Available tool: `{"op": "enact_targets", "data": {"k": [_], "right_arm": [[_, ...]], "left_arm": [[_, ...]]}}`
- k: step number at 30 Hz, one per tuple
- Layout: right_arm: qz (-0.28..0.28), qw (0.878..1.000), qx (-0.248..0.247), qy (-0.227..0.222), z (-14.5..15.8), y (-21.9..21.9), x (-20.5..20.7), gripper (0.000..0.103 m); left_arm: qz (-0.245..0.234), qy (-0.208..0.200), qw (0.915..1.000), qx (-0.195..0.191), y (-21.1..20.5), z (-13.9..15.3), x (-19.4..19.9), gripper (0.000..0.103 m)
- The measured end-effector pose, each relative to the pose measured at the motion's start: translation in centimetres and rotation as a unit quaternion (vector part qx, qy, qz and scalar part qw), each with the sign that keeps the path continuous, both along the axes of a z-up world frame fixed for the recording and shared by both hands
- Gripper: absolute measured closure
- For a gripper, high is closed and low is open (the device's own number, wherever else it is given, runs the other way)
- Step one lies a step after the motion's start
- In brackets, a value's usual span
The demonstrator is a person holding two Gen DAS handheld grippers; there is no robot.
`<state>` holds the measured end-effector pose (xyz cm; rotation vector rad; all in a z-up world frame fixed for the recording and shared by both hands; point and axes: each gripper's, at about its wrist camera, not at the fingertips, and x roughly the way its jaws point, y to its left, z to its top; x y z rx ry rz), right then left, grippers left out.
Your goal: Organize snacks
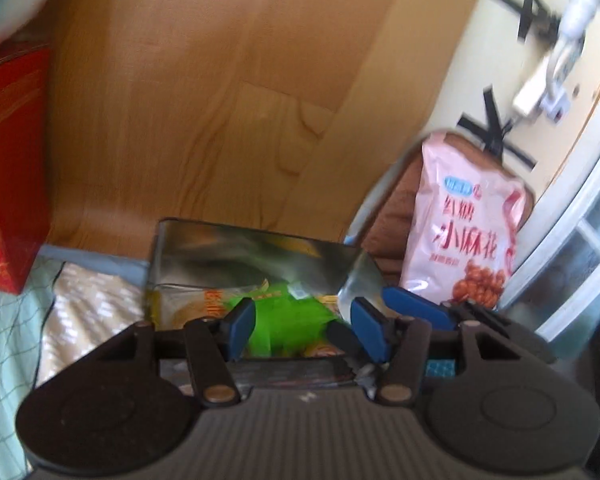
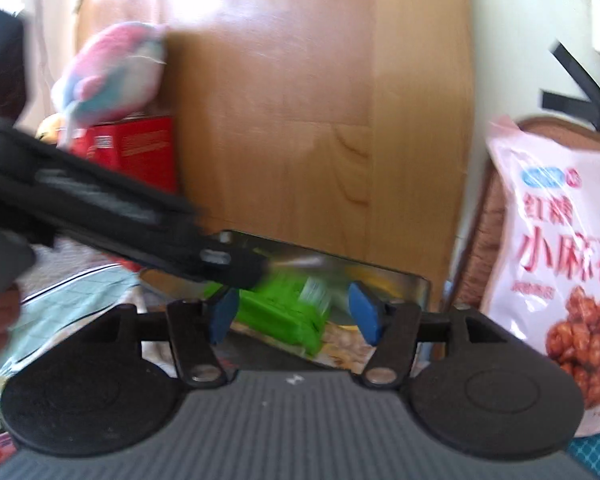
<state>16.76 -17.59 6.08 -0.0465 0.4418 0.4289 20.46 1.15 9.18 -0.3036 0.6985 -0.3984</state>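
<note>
An open metal tin [image 1: 260, 236] [image 2: 380, 270] lies on the bed in front of a wooden panel. Inside it lies a bright green snack packet [image 1: 296, 320] [image 2: 284, 312] on top of yellow-orange packets. My left gripper [image 1: 305, 328] hovers over the tin with its blue pads apart, the green packet in line between them and a gap on the right side. My right gripper [image 2: 293, 316] is likewise open around the green packet without pressing on it. One of its blue fingers [image 1: 416, 304] shows just right of the left gripper. The left gripper [image 2: 236, 266] reaches in from the left, blurred.
A large pink snack bag [image 1: 464, 236] [image 2: 560, 260] leans upright on a brown cushion [image 1: 396, 216] to the right of the tin. A red box [image 1: 12, 168] [image 2: 140, 148] stands at the left with a plush toy [image 2: 112, 72] on it. Checked bedding [image 1: 4, 340] lies below.
</note>
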Motion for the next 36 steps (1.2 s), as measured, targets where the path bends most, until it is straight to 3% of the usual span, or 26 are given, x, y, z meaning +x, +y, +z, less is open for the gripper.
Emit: {"op": "enact_targets", "data": {"k": [5,10,12,15,20,24,31,33,36], "right_arm": [[-0.009,0.997,0.073,0.013,-0.1,-2.3,-3.2,0.040],[0.088,0.986,0.100,0.105,-1.0,0.2,-6.2,0.038],[0.126,0.977,0.102,0.137,-1.8,2.4,-7.9,0.028],[0.160,0.968,0.079,0.177,-3.1,6.0,-10.0,0.024],[0.181,0.968,-0.002,0.174,-4.2,9.4,-12.2,0.026],[0.158,0.974,-0.044,0.158,-3.8,7.8,-11.7,0.039],[0.032,0.985,-0.160,0.063,-3.5,0.8,-10.7,0.040],[-0.005,0.988,-0.141,0.067,-3.2,-1.7,-10.0,0.039],[0.005,0.994,-0.049,0.101,-2.6,-4.0,-9.8,0.039]], "left_arm": [[0.028,-0.003,0.9995,-0.014,6.2,-0.9,-4.9,0.048],[0.079,0.032,0.9962,-0.019,11.5,-3.5,-9.9,0.048],[0.098,0.044,0.9937,-0.033,13.1,-4.5,-11.5,0.047],[0.110,0.055,0.9909,-0.055,14.4,-5.6,-13.6,0.047],[0.099,0.064,0.9907,-0.068,14.9,-6.6,-15.4,0.047],[0.084,0.062,0.9920,-0.070,14.2,-6.6,-15.7,0.047],[0.066,0.055,0.9940,-0.069,12.1,-5.7,-14.3,0.047],[0.062,0.049,0.9951,-0.060,11.2,-5.2,-13.1,0.047],[0.050,0.047,0.9966,-0.046,9.7,-4.6,-10.9,0.047]]}}
